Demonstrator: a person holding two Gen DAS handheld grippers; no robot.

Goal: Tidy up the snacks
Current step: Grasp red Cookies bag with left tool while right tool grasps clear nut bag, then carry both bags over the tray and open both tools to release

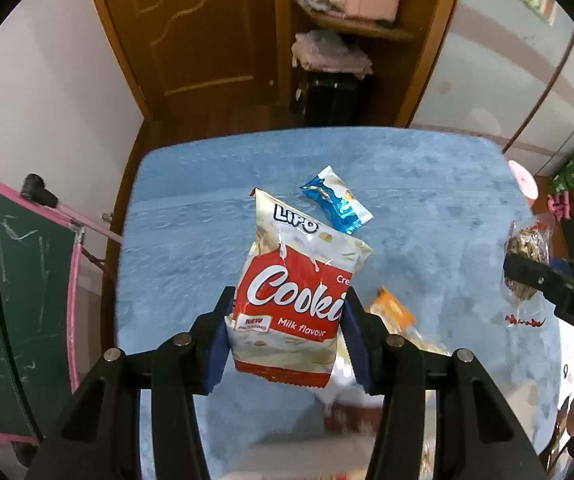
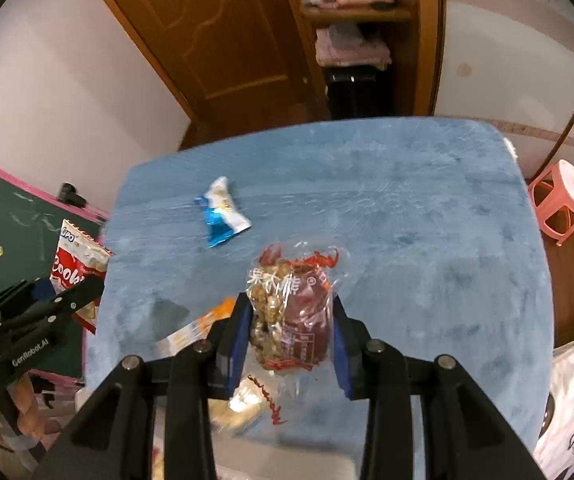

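Observation:
My left gripper point(image 1: 287, 312) is shut on a red and white cookie bag point(image 1: 291, 280) and holds it in the air above the blue table point(image 1: 191, 248). My right gripper point(image 2: 291, 328) is shut on a clear packet of nuts with a dark red label point(image 2: 291, 308), also lifted off the cloth. A blue and white snack packet point(image 1: 337, 200) point(image 2: 223, 212) lies flat near the table's middle. An orange packet point(image 1: 393, 308) point(image 2: 203, 324) lies on the near side, partly behind the fingers. Each gripper shows at the edge of the other's view.
Blurred packets point(image 2: 239, 404) lie under the grippers at the table's near edge. A green chalkboard with a pink frame point(image 1: 27, 280) stands left of the table, a pink stool point(image 2: 563, 200) to the right. Behind it are a wooden door point(image 1: 195, 28) and open shelves point(image 1: 351, 20).

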